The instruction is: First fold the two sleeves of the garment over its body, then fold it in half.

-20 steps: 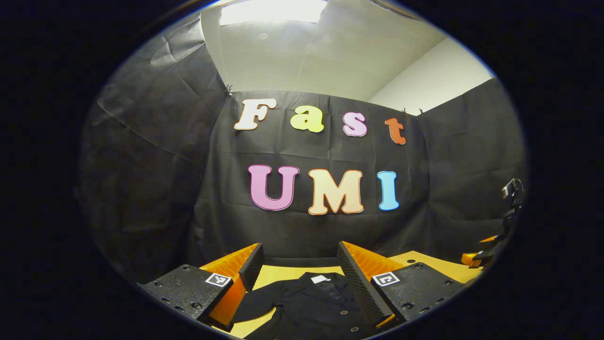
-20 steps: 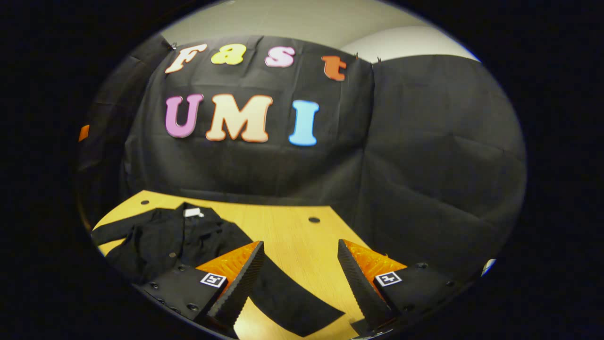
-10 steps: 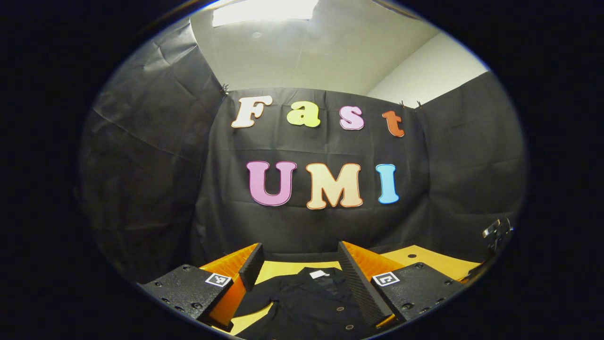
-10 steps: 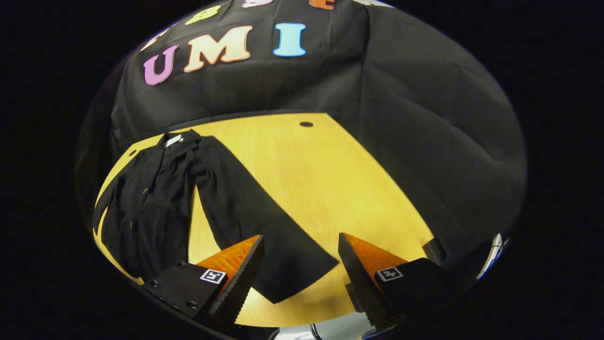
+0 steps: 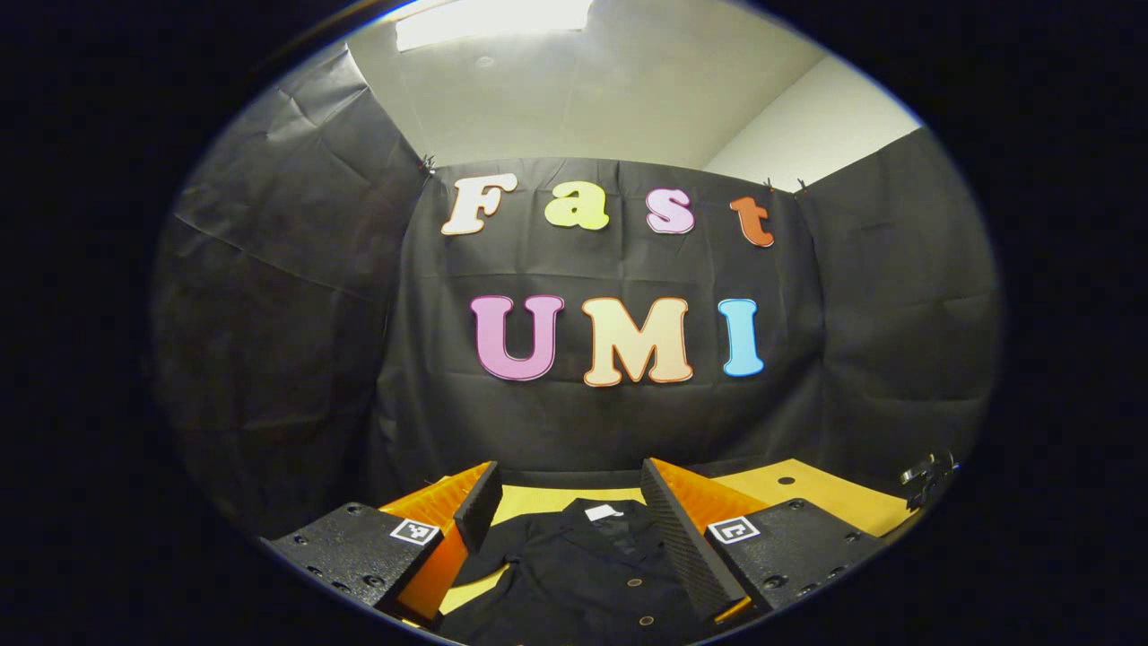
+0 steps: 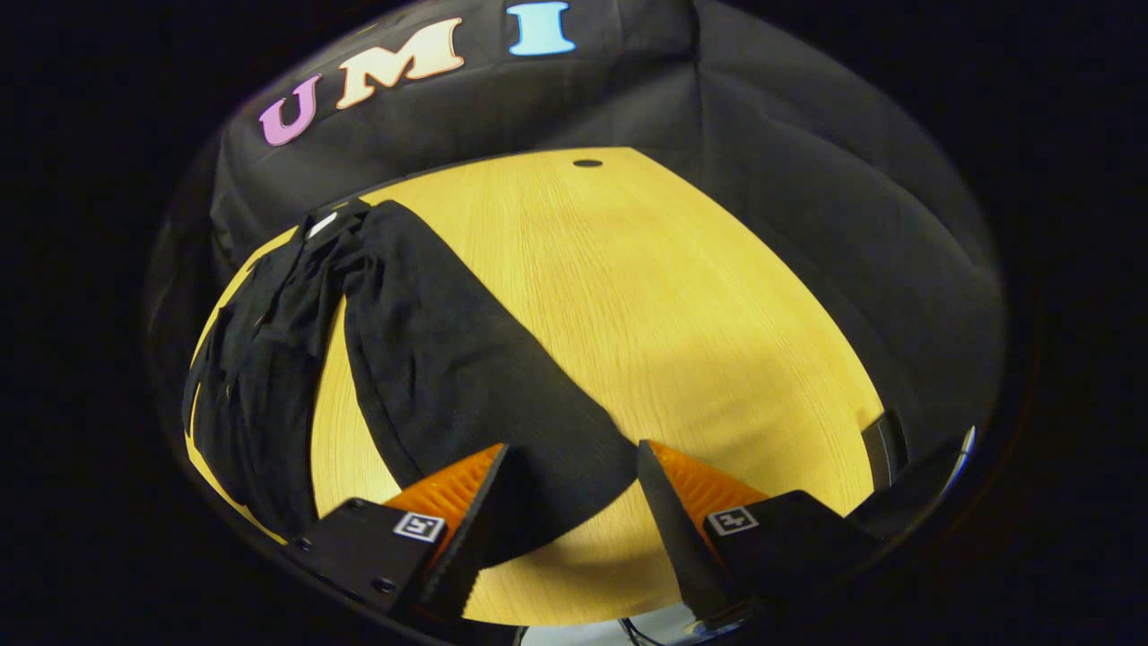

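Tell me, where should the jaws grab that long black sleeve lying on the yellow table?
Probably at the cuff end of the long black fabric sleeve, the wide free edge nearest the right gripper. It lies flat on the yellow wooden table, spread away from the black shirt's body. Come down from above with open jaws straddling the cuff edge, pinching the cloth, then carry it over the body.
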The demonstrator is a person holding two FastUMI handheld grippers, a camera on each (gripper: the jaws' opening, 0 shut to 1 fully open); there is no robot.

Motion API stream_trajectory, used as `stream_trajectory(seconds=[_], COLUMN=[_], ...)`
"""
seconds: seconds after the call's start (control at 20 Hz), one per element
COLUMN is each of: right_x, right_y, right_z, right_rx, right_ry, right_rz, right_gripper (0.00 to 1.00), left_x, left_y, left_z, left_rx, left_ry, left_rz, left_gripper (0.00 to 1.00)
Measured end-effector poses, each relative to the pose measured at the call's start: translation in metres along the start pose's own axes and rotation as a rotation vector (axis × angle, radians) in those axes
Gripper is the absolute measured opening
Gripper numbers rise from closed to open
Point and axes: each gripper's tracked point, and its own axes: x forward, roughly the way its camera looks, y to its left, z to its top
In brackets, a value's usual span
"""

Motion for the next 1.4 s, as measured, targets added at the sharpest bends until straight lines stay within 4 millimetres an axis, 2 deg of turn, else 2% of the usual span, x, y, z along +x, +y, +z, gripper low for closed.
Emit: stream_trajectory(seconds=[0.05, 0.1, 0.2, 0.25, 0.35, 0.45, 0.6, 0.8, 1.0, 1.15, 1.4], right_x=[-0.001, 0.002, 0.006, 0.003, 0.001, -0.008, -0.031, -0.063, -0.088, -0.094, -0.098], right_y=[0.009, 0.018, 0.015, 0.012, 0.014, 0.021, 0.048, 0.088, 0.153, 0.211, 0.314], right_z=[0.003, 0.005, 0.001, -0.001, 0.004, 0.021, 0.071, 0.135, 0.190, 0.213, 0.225], right_rx=[-0.028, -0.058, -0.085, -0.084, -0.066, -0.014, 0.084, 0.067, 0.017, -0.044, -0.149], right_ry=[-0.019, -0.038, -0.063, -0.058, -0.054, -0.115, -0.214, -0.324, -0.430, -0.462, -0.474], right_rz=[0.027, 0.061, 0.050, 0.040, 0.026, 0.019, 0.050, 0.059, 0.102, 0.153, 0.246], right_gripper=[0.84, 0.60, 0.12, 0.06, 0.03, 0.03, 0.03, 0.02, 0.02, 0.02, 0.05], left_x=[0.000, 0.001, 0.001, -0.001, -0.001, 0.003, 0.012, 0.020, 0.026, 0.027, 0.016], left_y=[-0.001, -0.001, 0.006, 0.008, 0.012, 0.017, 0.029, 0.057, 0.097, 0.131, 0.189], left_z=[0.000, -0.001, -0.001, 0.001, 0.003, 0.000, -0.009, -0.015, -0.022, -0.032, -0.045], left_rx=[0.001, 0.006, 0.024, 0.021, 0.009, 0.007, 0.006, 0.008, 0.011, -0.005, 0.005], left_ry=[0.002, 0.000, 0.003, -0.002, -0.011, -0.012, 0.005, 0.016, 0.030, 0.048, 0.078], left_rz=[0.008, 0.015, 0.047, 0.056, 0.068, 0.065, 0.046, 0.025, 0.032, 0.056, 0.094], left_gripper=[0.93, 0.93, 0.93, 0.92, 0.92, 0.92, 0.92, 0.92, 0.93, 0.92, 0.92])
